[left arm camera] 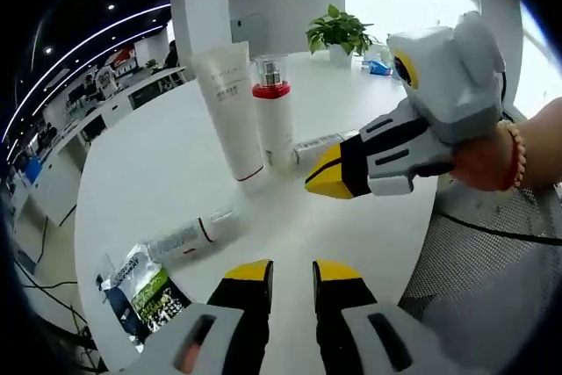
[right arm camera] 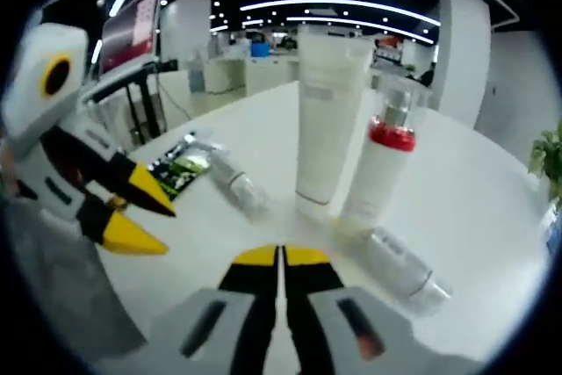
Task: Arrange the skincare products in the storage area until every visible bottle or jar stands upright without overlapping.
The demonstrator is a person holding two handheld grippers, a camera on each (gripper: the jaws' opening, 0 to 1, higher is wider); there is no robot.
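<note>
Two clear cylindrical bottles lie flat on the round white counter [left arm camera: 158, 155] — one [right arm camera: 406, 271] just ahead-right of the closed right tongs [right arm camera: 281, 256], behind the upright red-collared bottle [right arm camera: 379, 164]; the other [left arm camera: 189, 239] ahead-left of the slightly parted, empty left tongs [left arm camera: 292, 271], which are nearer to it.

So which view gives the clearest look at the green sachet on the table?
The left gripper view: the green sachet lies flat near the table edge, large and unobstructed beside a fallen bottle. In the right gripper view the sachet is smaller and farther off, behind the left gripper, with its print too small to make out.
</note>
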